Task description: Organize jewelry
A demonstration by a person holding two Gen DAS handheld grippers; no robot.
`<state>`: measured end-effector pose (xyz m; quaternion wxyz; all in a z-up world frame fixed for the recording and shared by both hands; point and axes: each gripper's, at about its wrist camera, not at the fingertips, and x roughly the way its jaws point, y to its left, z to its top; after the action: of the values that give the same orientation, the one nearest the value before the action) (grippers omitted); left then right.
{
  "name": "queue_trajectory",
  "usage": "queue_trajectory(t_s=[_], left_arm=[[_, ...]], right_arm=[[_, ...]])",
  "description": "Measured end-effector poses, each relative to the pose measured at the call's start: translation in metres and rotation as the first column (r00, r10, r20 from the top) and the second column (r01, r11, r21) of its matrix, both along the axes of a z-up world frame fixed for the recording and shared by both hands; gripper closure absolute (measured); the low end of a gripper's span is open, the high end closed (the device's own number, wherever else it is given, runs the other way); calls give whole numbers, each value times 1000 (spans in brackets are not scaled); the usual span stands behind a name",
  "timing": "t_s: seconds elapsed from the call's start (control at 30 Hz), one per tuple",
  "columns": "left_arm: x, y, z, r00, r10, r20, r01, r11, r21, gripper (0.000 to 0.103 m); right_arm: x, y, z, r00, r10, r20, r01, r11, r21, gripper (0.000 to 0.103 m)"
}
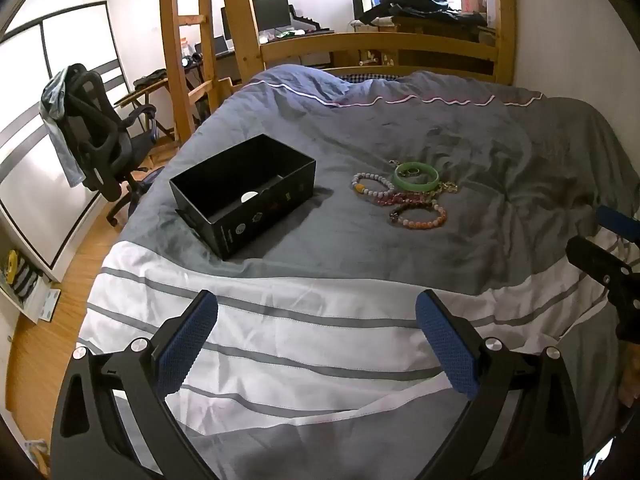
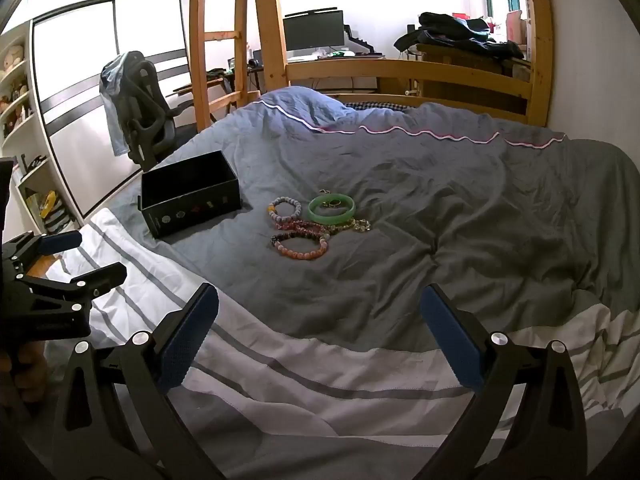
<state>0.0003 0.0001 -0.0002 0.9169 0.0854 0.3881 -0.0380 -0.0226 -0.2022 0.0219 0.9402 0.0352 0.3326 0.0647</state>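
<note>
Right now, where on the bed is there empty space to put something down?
Bare grey blanket lies right of the jewelry pile, and a narrow bare strip runs between the pile and the black box. The striped white sheet in front of both open tools is bare too. It is crowded where the green bangle and the bead bracelets bunch together.

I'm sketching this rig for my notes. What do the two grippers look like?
Both look alike. The left gripper and right gripper each have a black angular frame with silver round bolts and two flat fingers faced with blue dimpled pads. No cables or markings show.
</note>
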Motion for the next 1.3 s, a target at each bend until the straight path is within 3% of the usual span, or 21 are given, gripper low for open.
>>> queue_trajectory(t_s=[1.3], left_arm=[[0, -3, -1, 1000, -6, 3, 6, 1000, 5, 5]], right_arm=[[1, 1, -2, 1000, 0, -7, 0, 1000, 0, 3]])
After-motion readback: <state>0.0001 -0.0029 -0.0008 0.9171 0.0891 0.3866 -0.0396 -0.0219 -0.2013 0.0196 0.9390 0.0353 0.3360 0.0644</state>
